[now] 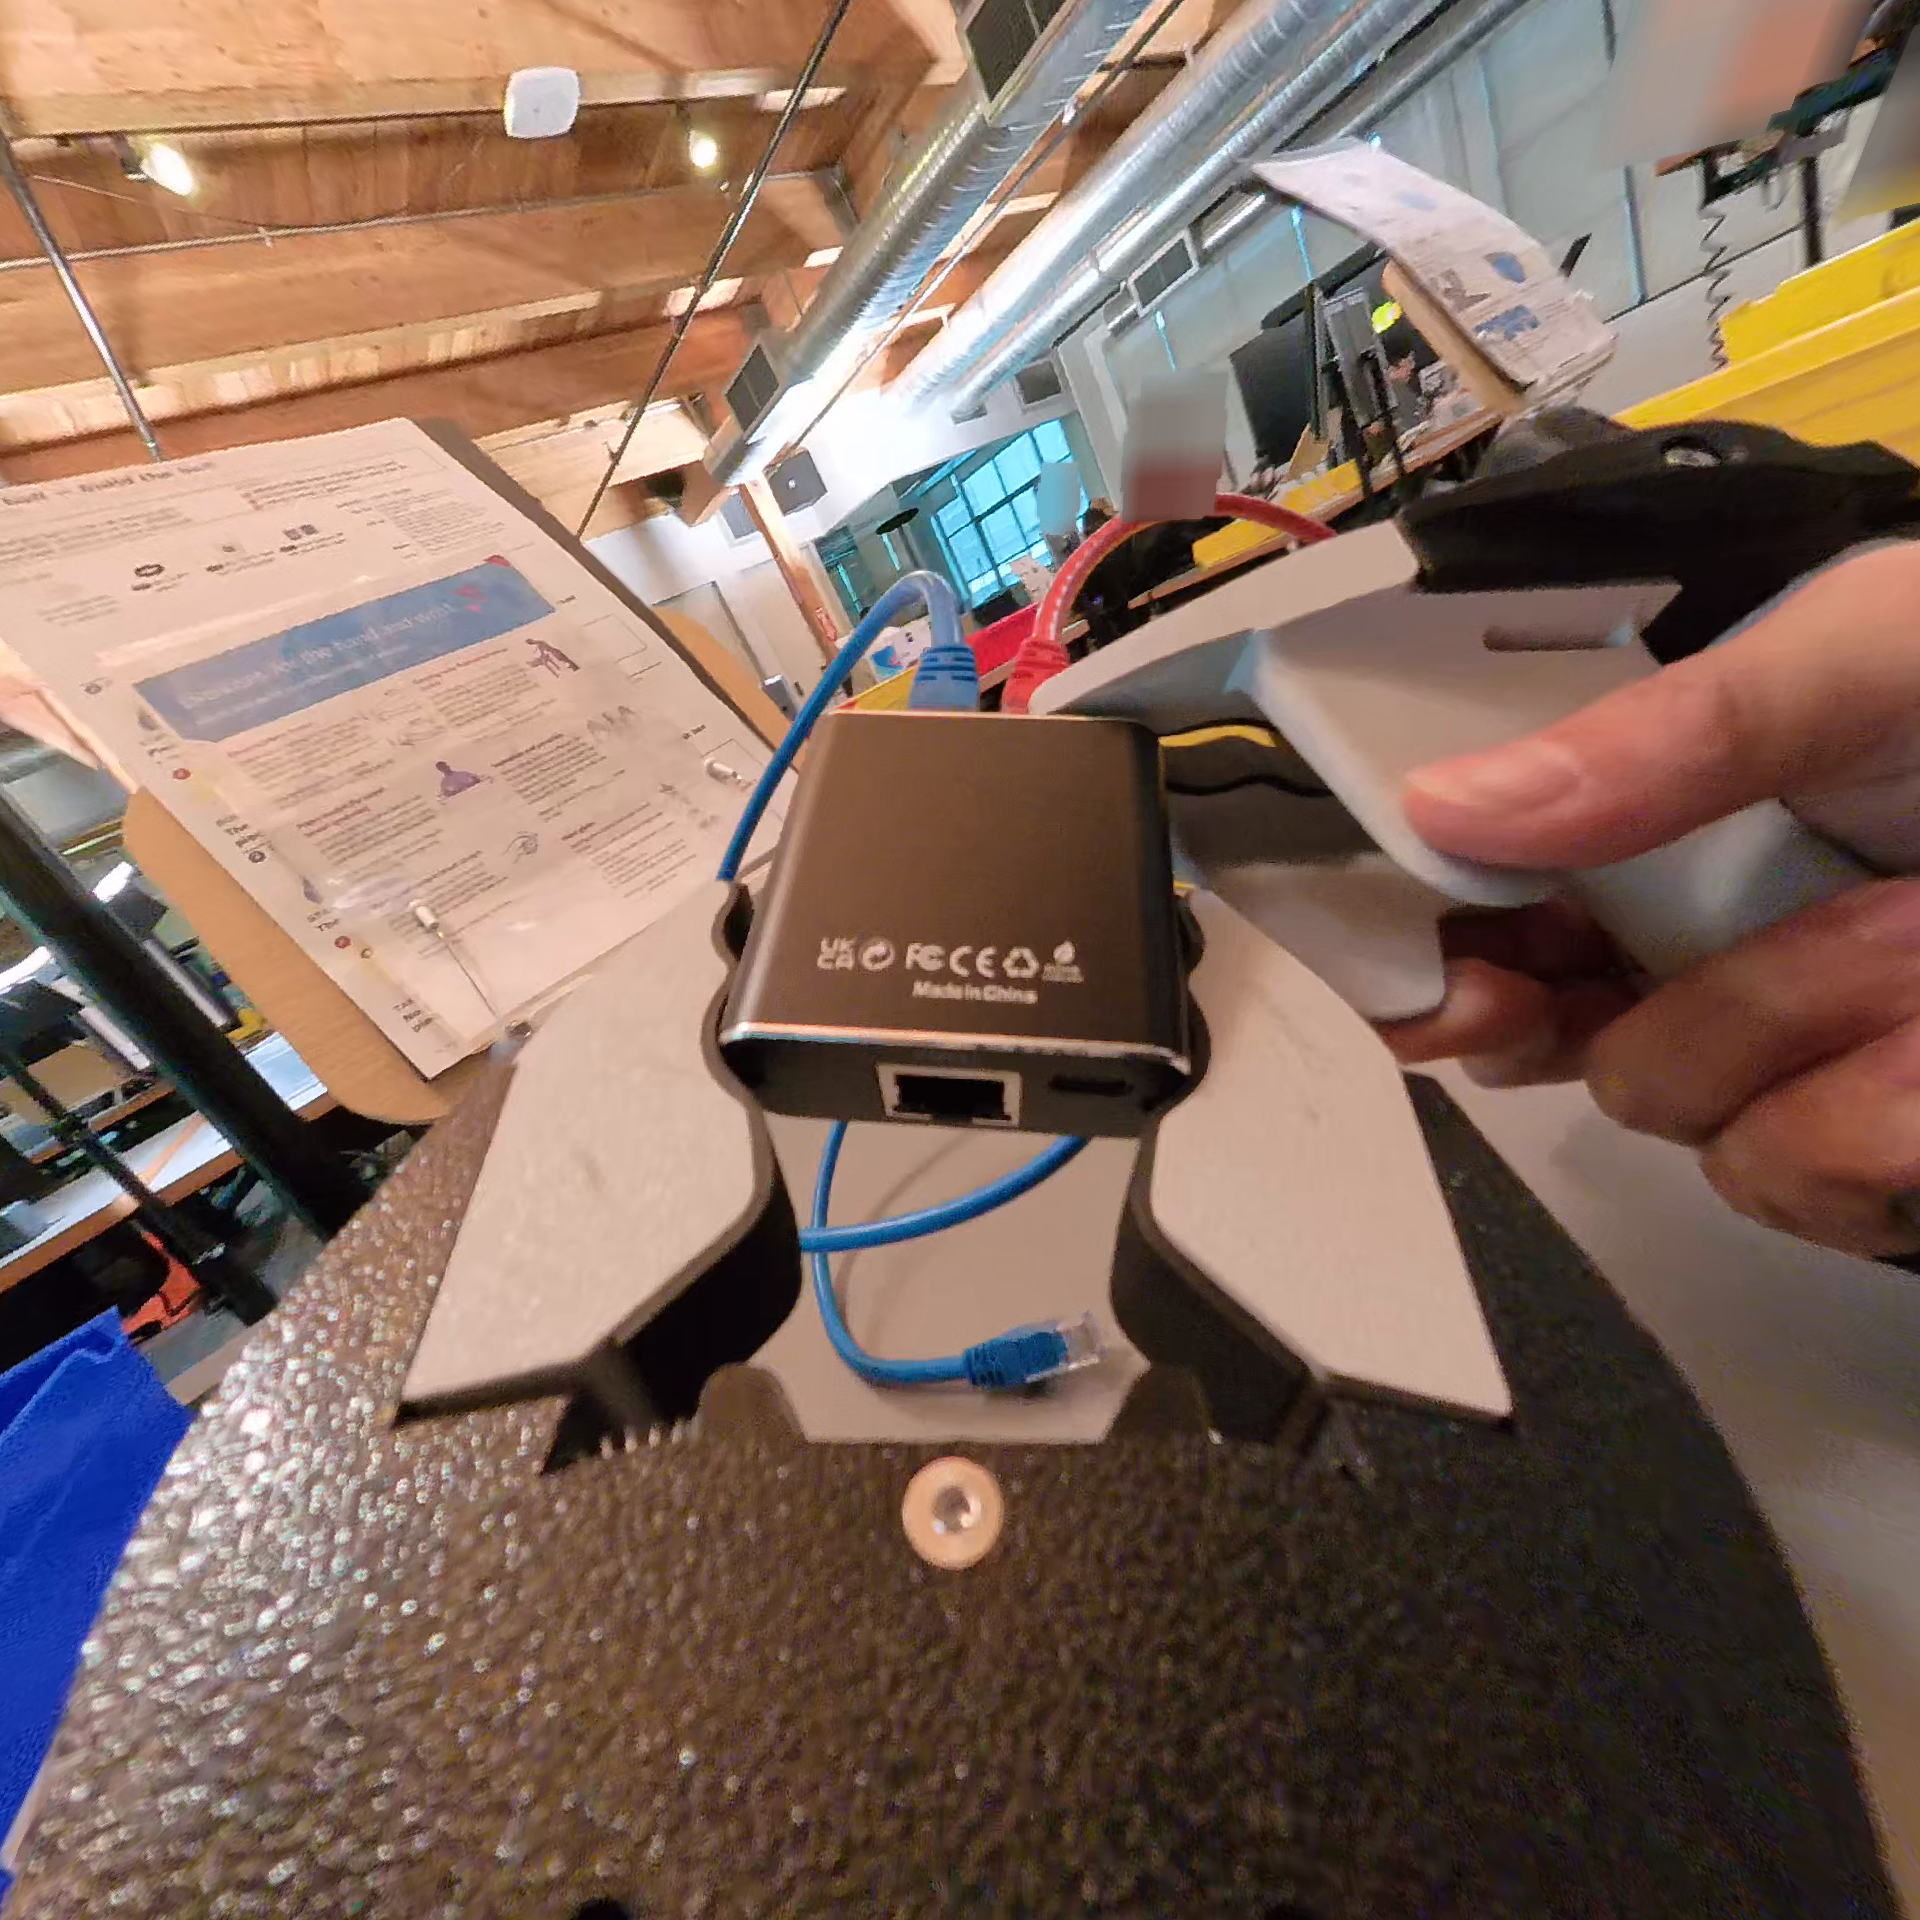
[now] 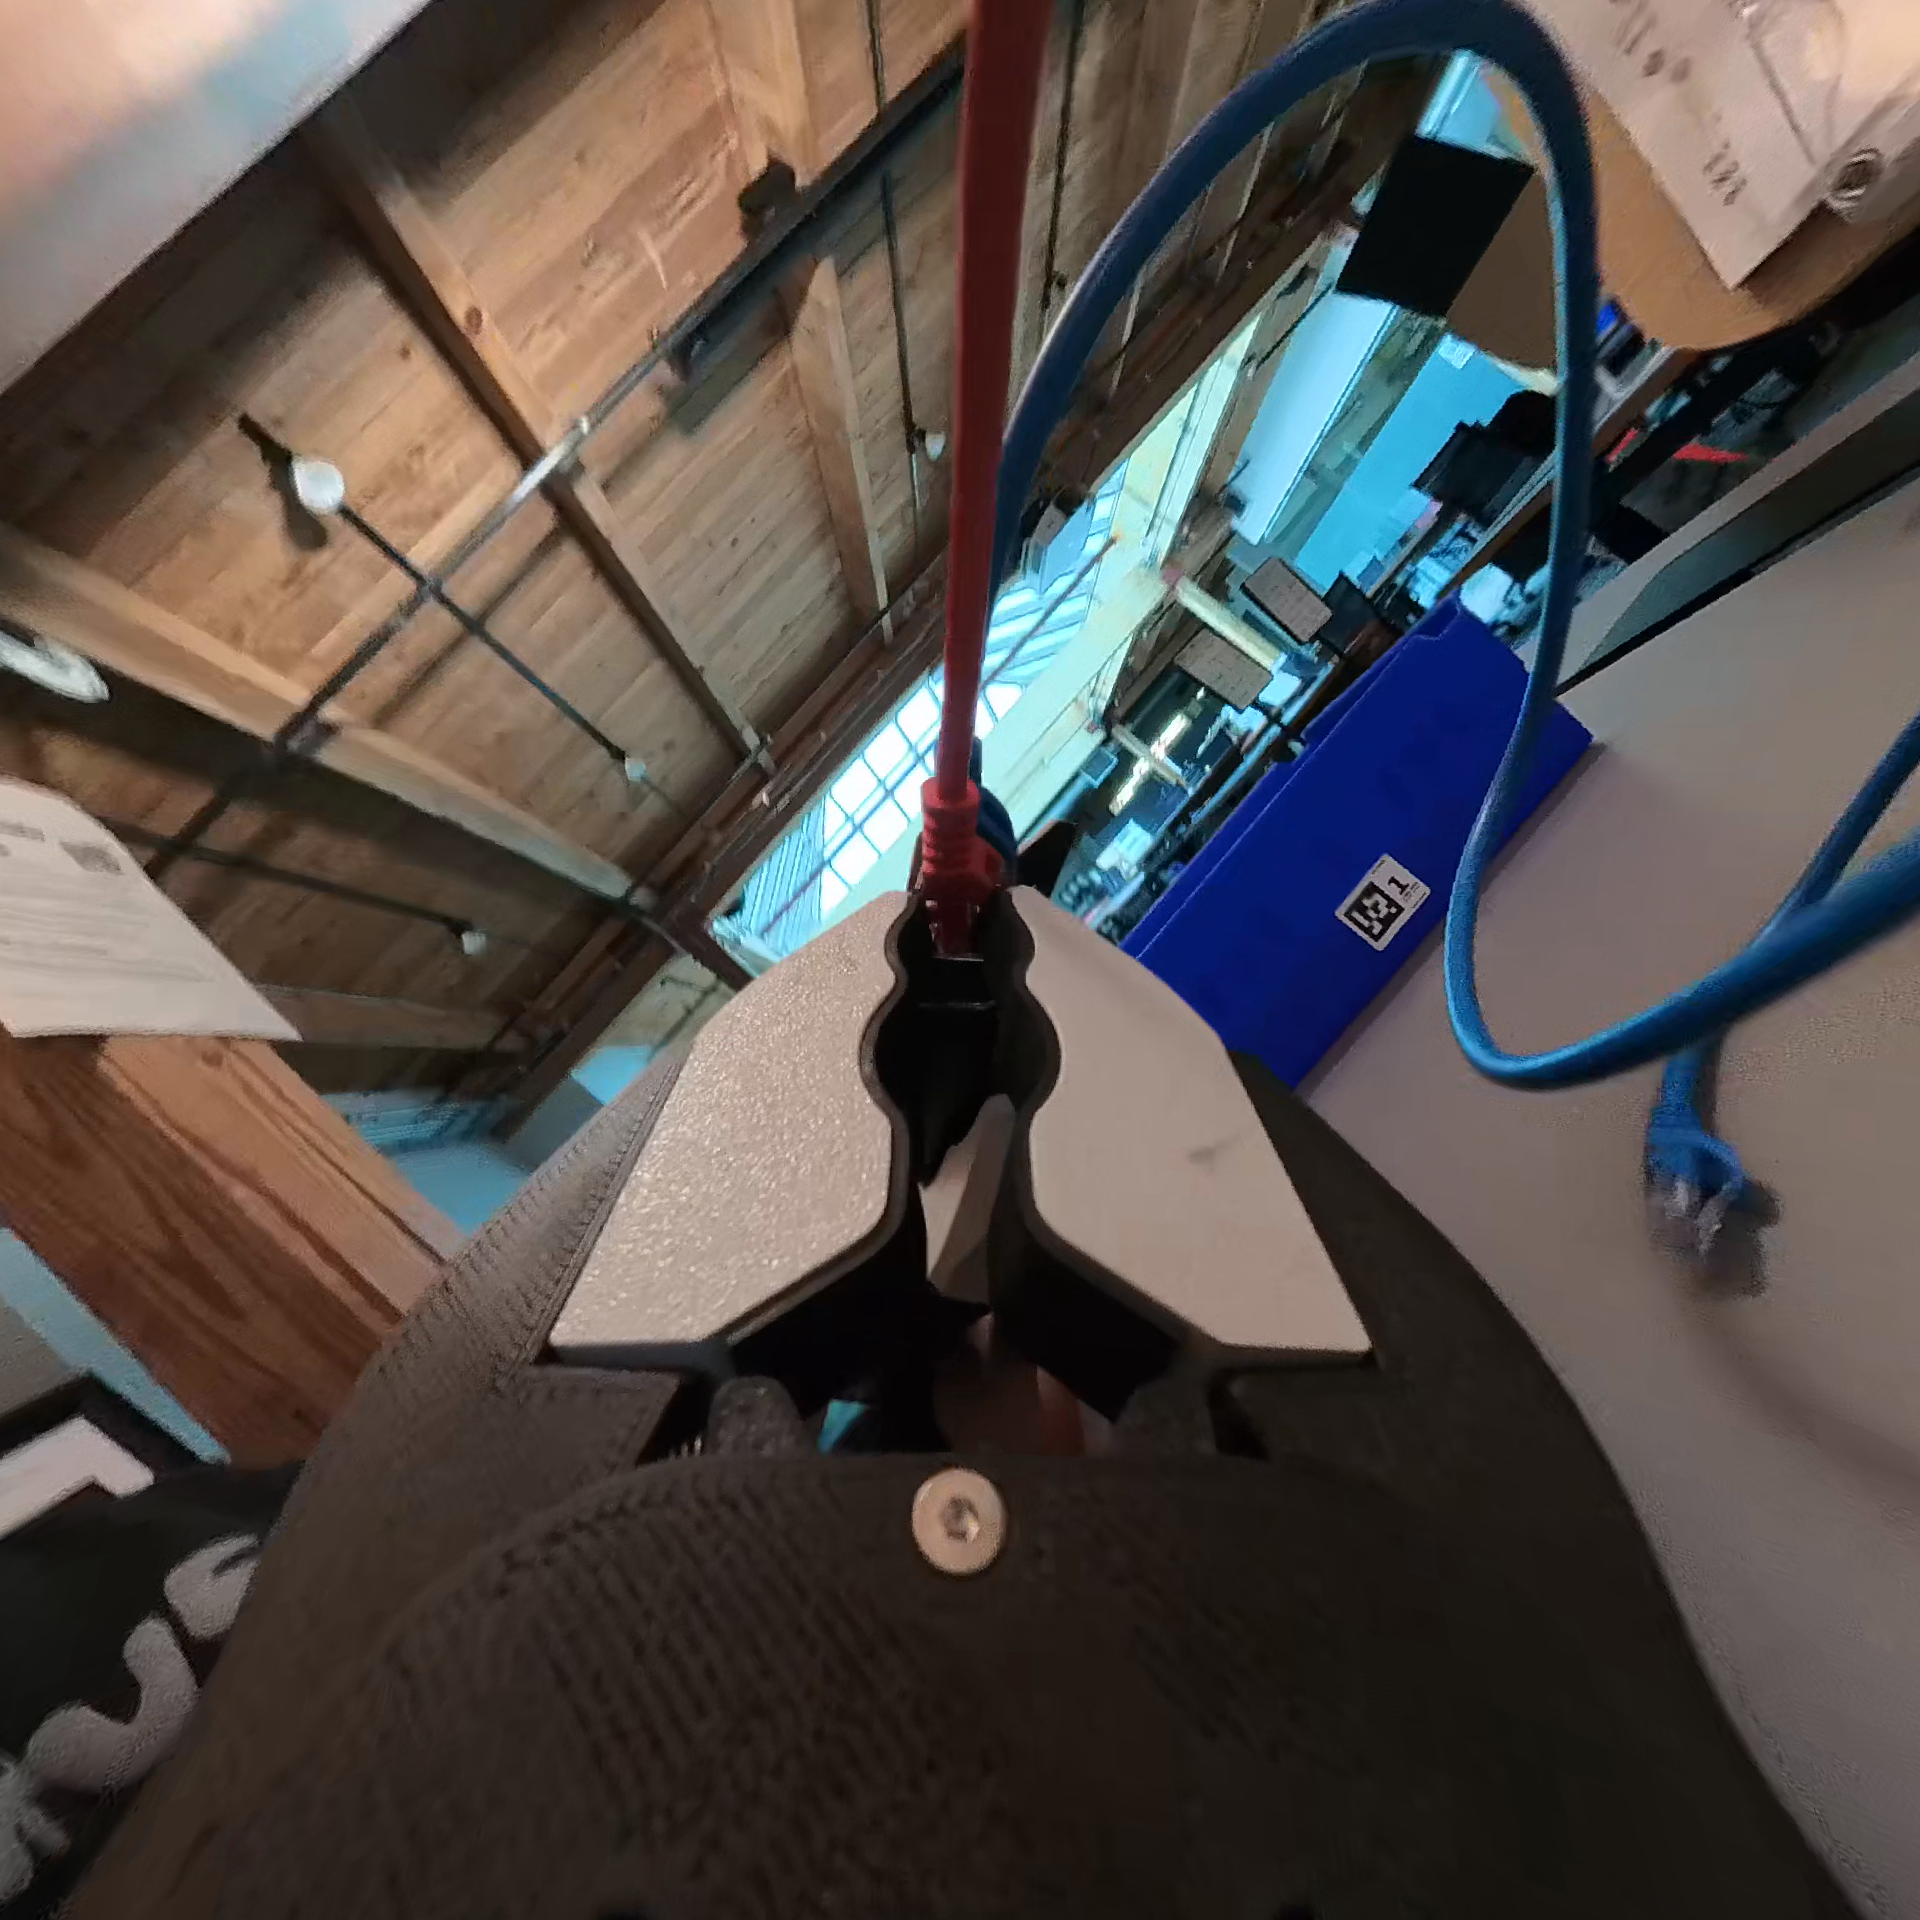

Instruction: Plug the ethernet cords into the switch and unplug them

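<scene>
Black switch (image 1: pixel 961 914) clamped in left hand-held gripper (image 1: pixel 956 1039); red cord (image 2: pixel 961 499) apparently pinched by right one (image 2: pixel 956 935).

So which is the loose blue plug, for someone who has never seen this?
Find the small black metal switch box clamped in the left gripper. Below it, on the pale tabletop, lies a blue ethernet plug: the only connector seated in nothing.

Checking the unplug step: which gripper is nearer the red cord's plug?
Right. The right gripper is shut on the red cord's plug at the switch's far end; the left gripper clamps the switch's sides, nearer end.
</scene>
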`<action>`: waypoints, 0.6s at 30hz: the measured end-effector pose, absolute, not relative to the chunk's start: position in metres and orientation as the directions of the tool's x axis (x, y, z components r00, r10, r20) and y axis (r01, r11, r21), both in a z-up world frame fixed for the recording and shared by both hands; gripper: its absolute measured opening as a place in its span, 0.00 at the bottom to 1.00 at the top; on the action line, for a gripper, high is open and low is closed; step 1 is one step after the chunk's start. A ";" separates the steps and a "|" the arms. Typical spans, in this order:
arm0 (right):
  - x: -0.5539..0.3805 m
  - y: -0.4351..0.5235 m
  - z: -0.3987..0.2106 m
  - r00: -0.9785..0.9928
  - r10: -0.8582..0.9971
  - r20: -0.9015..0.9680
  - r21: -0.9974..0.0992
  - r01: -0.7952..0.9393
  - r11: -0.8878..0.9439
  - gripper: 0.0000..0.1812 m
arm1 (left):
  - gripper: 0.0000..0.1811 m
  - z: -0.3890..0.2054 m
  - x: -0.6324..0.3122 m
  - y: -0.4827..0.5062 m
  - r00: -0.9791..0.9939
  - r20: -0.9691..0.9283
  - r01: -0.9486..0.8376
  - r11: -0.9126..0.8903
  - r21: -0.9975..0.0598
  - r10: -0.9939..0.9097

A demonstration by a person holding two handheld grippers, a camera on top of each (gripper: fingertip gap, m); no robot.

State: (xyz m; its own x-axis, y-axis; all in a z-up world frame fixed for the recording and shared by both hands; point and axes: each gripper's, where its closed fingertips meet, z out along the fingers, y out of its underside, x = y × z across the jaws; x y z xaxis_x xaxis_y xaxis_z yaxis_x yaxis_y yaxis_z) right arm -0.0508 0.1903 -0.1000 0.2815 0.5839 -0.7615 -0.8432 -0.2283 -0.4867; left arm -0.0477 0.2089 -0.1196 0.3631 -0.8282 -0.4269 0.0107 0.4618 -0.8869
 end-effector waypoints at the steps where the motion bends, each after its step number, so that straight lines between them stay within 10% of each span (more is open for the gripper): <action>1: -0.051 0.190 -0.100 0.261 0.583 -0.770 -0.457 -0.862 -0.218 0.06 | 0.41 -0.121 -0.048 0.210 0.367 -0.429 0.003 0.462 -0.887 -0.826; 18: -0.049 0.189 -0.109 0.215 0.530 -0.820 -0.411 -0.866 -0.285 0.07 | 0.41 -0.128 -0.047 0.206 0.264 -0.387 0.028 0.408 -0.912 -0.883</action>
